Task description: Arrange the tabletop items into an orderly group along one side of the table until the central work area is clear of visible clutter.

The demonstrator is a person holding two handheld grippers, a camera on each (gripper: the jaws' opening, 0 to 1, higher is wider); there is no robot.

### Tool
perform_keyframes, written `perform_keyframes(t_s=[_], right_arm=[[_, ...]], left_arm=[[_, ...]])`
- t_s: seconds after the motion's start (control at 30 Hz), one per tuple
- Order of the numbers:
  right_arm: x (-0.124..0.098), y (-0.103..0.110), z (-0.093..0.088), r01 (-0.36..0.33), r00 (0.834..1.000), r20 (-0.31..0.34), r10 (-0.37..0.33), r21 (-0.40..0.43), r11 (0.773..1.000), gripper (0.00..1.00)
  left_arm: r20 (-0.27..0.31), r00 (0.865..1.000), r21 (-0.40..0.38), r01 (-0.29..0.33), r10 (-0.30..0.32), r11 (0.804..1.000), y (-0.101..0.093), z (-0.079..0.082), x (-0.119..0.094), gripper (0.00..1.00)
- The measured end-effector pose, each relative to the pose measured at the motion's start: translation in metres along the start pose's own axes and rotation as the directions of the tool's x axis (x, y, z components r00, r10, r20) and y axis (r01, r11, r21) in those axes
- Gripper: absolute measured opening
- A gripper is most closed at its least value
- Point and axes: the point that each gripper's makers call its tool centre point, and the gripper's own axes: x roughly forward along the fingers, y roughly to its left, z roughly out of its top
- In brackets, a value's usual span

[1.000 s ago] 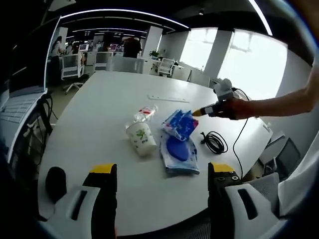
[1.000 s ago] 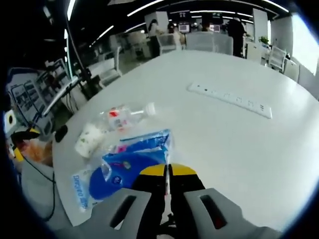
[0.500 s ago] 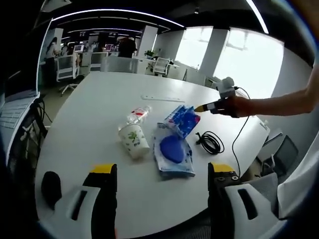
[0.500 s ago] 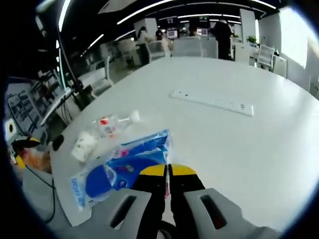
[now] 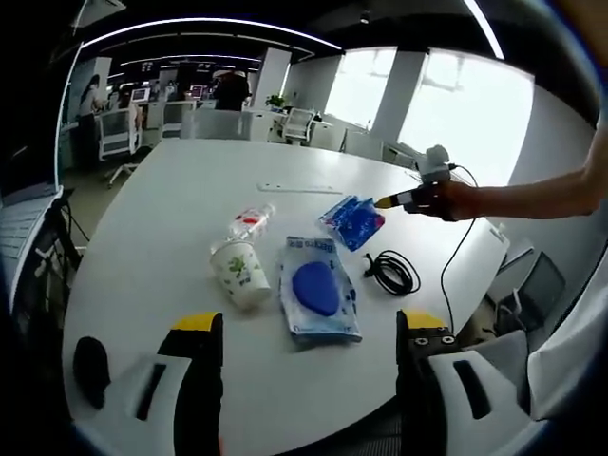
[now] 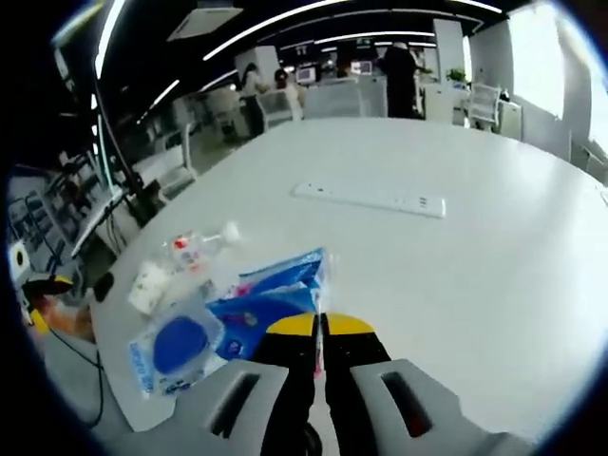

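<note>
My right gripper (image 6: 319,328) is clamped on the corner of a blue packet (image 6: 275,285), holding it off the white surface (image 6: 456,256) (a power strip (image 6: 369,199) lies beyond). My left gripper (image 5: 309,328) hangs with its jaws wide apart, nothing between them. Ahead of it lie a paper cup (image 5: 237,274), a clear bottle (image 5: 245,221), a blue-printed pouch (image 5: 318,299) and a coiled black cable (image 5: 391,273).
</note>
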Motion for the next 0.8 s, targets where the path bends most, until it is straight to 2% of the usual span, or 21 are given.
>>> perform_keyframes(t_s=[0.43,0.6,0.8], right_arm=[[-0.014,-0.040,-0.014,0.050,0.999,0.009,-0.051,0.069,0.996,0.00],[-0.034,-0.033,-0.018,0.065,0.997,0.025,-0.068,0.100,0.993,0.00],[-0.047,-0.035,-0.017,0.083,0.995,0.042,-0.090,0.135,0.987,0.00]], left_arm=[[-0.010,1.000,0.020,0.026,-0.026,0.999,-0.013,0.005,0.011,0.76],[-0.016,0.999,0.030,0.033,-0.032,0.999,-0.018,0.007,0.014,0.76],[-0.019,0.999,0.038,0.044,-0.043,0.998,-0.024,0.010,0.020,0.76]])
